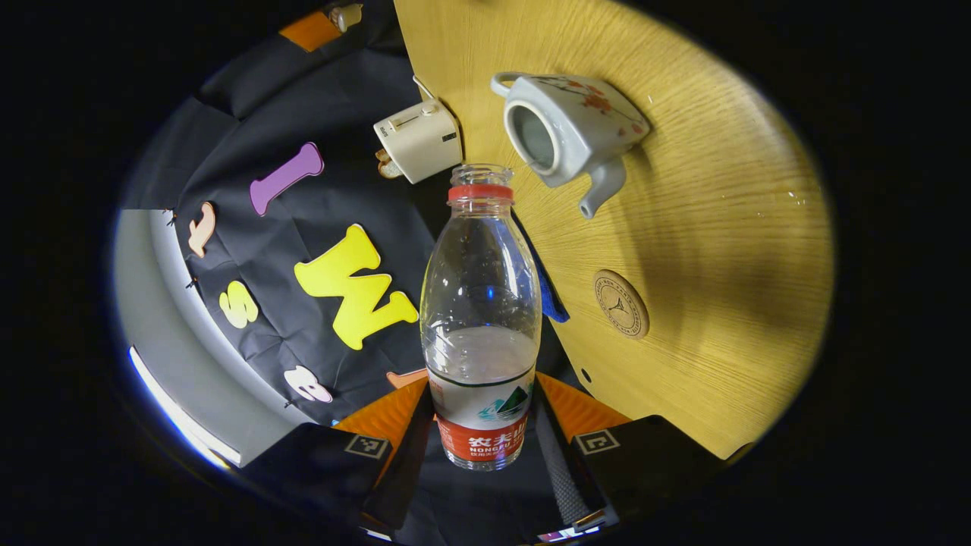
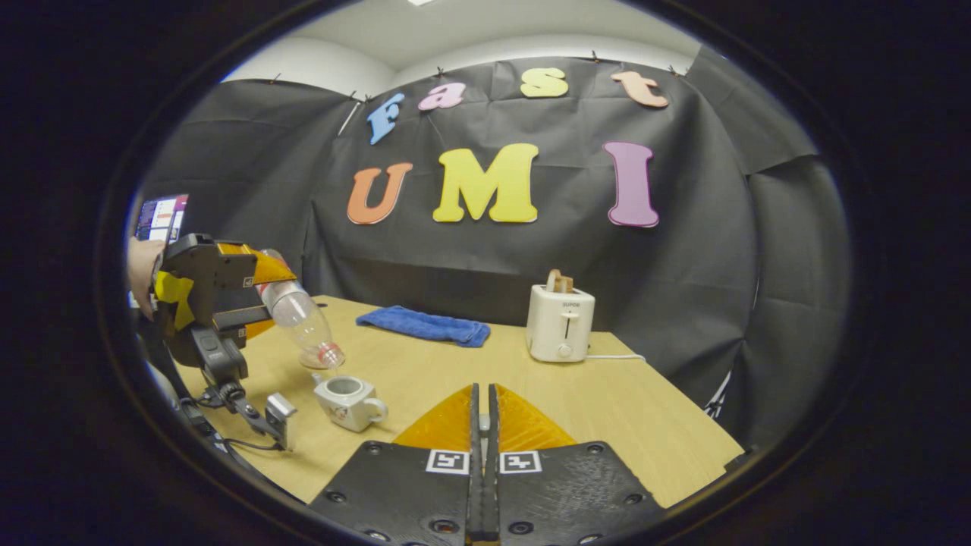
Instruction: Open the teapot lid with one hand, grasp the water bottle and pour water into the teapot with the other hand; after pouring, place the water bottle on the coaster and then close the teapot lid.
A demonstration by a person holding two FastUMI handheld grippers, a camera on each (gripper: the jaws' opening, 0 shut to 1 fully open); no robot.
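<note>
Left tool (image 1: pixel 481 425): clamped on the water bottle (image 1: pixel 481 318), both fingers (image 1: pixel 394 425) pressing the labelled lower part, bottom centre of the left gripper view. Bottle is uncapped, red neck ring, roughly 1/3 full (water sits level near the label end). Its mouth points toward the teapot (image 1: pixel 569 129) at upper centre of the frame.

Teapot: white with a red floral print, lid off, opening bare, spout toward frame centre. It stands on the wooden counter (image 1: pixel 721 227). Round coaster (image 1: pixel 620 303) lies on the counter right of the bottle, apart from the teapot, nothing on it.

Right gripper view: the left tool (image 2: pixel 250 296) is at mid left, held by a hand (image 2: pixel 140 265) at the frame edge. The bottle (image 2: pixel 303 322) is tipped neck-down, mouth just above the teapot (image 2: pixel 347 402) opening at lower left. Can't tell if water is flowing (too small).

Right tool (image 2: pixel 482 425): fingers together, no gap, nothing between them, bottom centre of its own view, above the counter (image 2: pixel 607 402).

Also on the counter: blue towel (image 2: pixel 425 326) at centre left near the back edge, white toaster (image 2: pixel 560 322) right of centre with 1 slice of toast sticking up. The toaster (image 1: pixel 419 140) also appears upper centre in the left gripper view.
</note>
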